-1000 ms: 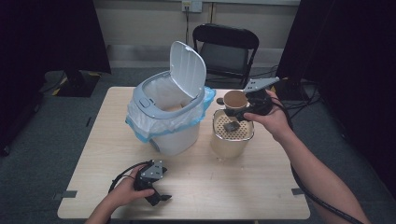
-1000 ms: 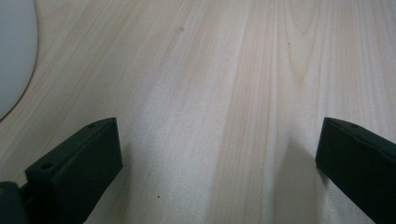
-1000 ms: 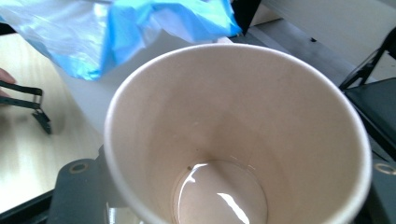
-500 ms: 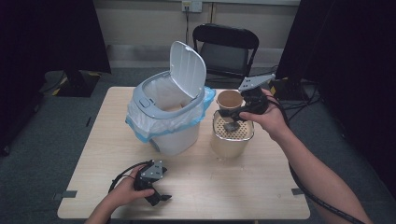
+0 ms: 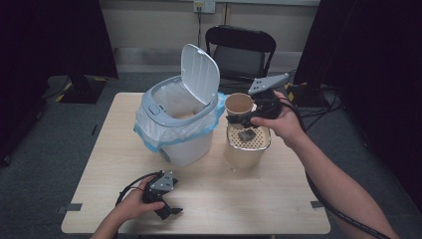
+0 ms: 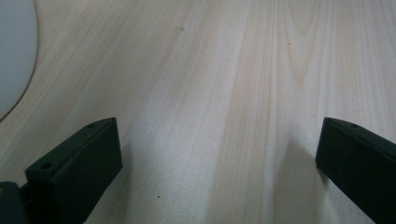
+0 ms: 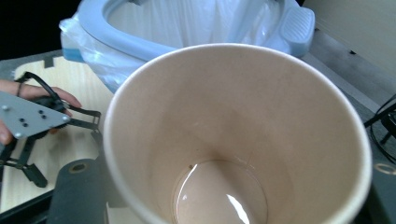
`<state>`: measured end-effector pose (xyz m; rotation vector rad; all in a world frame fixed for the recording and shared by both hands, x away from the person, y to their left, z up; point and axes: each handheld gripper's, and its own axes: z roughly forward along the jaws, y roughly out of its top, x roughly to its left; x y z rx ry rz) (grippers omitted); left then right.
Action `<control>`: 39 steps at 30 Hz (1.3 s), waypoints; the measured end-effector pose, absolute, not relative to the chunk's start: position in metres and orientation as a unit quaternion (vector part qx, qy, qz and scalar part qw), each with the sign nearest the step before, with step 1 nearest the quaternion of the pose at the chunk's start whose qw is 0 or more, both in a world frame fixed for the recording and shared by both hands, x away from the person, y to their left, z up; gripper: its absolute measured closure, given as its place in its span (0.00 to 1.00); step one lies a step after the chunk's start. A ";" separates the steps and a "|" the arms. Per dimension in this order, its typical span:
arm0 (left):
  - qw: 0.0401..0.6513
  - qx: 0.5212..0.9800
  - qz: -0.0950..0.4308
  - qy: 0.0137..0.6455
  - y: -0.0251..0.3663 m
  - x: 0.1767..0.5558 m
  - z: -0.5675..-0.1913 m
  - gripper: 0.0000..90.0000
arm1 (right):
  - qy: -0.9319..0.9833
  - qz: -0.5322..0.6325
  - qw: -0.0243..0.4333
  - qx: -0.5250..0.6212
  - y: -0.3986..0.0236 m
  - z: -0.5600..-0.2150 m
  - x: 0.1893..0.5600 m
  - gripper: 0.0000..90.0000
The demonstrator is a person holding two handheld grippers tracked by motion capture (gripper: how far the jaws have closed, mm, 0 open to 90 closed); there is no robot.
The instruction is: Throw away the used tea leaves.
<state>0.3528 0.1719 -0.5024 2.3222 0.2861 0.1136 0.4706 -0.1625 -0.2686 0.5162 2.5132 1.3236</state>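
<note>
Spillage looms if the right tongs (image 5: 238, 118), clamped on the paper cup (image 5: 239, 105), tilt before reaching the bin (image 5: 175, 124), while the left tongs (image 5: 169, 211) rest wide open on the desk (image 5: 259, 199)

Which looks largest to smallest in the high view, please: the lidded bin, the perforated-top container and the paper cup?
1. Lidded bin
2. Perforated-top container
3. Paper cup, raised above the container, so slightly nearer the camera, yet clearly smallest.
</note>
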 end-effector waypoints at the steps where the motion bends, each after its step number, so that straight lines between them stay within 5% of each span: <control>1: 0.388 0.914 0.044 0.113 0.172 0.353 -0.502 0.00 | 0.863 0.456 0.125 0.177 -0.162 -0.267 0.469 0.30; 39: 0.387 0.914 0.045 0.113 0.172 0.353 -0.502 0.00 | 0.869 0.462 0.101 0.144 -0.114 -0.220 0.455 0.30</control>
